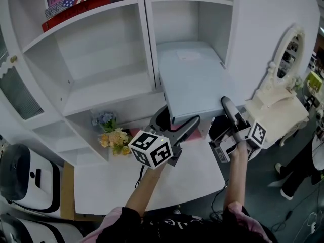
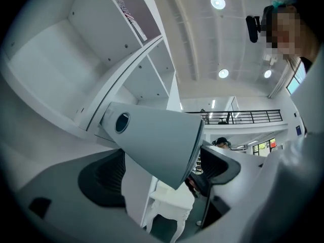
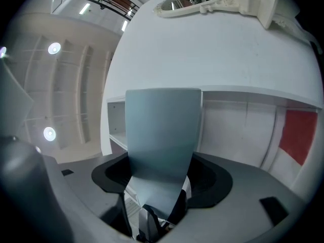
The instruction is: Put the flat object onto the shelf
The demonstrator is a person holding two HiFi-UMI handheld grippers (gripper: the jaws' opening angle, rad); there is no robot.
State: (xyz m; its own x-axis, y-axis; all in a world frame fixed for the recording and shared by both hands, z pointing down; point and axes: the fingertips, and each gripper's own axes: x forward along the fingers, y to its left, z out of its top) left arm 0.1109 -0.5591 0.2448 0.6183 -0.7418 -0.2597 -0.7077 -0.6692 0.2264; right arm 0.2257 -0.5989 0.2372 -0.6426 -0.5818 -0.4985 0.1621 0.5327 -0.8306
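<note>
The flat blue-grey panel [image 1: 195, 82] reaches into the lower right compartment of the white shelf unit [image 1: 109, 85]. Its far end is inside that compartment, and its near edge sticks out past the shelf unit's front. Whether it rests on the shelf board cannot be told.

The left gripper [image 1: 175, 120] pinches the panel's near left corner. In the left gripper view the panel [image 2: 157, 135] fills the gap between the black pads [image 2: 101, 176] of the gripper [image 2: 159, 171]. The right gripper [image 1: 226, 109] clamps the panel's near right edge, and in the right gripper view its jaws [image 3: 164, 186] press on the panel [image 3: 162, 140] from both sides.

A red book [image 1: 76, 9] lies in the shelf unit's upper left compartment. A bunch of flowers [image 1: 115, 135] sits at the shelf unit's foot, left of the panel.
</note>
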